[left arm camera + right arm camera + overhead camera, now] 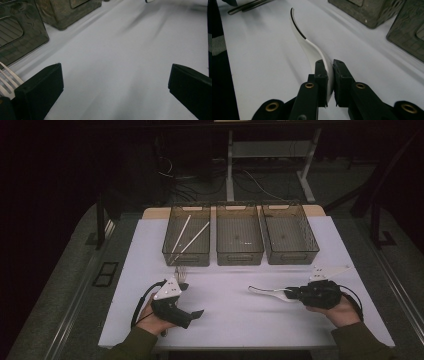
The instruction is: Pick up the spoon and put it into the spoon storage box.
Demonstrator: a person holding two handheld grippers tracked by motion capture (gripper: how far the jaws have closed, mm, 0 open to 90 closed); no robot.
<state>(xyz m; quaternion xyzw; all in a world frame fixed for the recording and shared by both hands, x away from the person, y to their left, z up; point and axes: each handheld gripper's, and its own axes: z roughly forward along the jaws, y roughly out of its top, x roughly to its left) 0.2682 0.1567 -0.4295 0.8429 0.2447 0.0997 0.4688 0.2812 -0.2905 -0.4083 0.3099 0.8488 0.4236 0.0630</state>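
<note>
My right gripper (291, 294) is at the right of the white table, shut on a white spoon (265, 291). Seen from the right gripper view, its jaws (330, 65) pinch the spoon's (308, 45) wide end, and the narrow curved end points away over the table. At the front left, my left gripper (192, 300) stands wide open with nothing between its jaws (115, 72). A metal fork (181, 272) lies on the table just beyond it; its tines (7, 77) lie beside the left jaw.
Three dark mesh bins stand in a row at the back: left (186, 242), middle (239, 242), right (290, 240). Two white chopsticks (192, 237) lie in the left bin. The white mat (225, 320) ends at the table's near edge.
</note>
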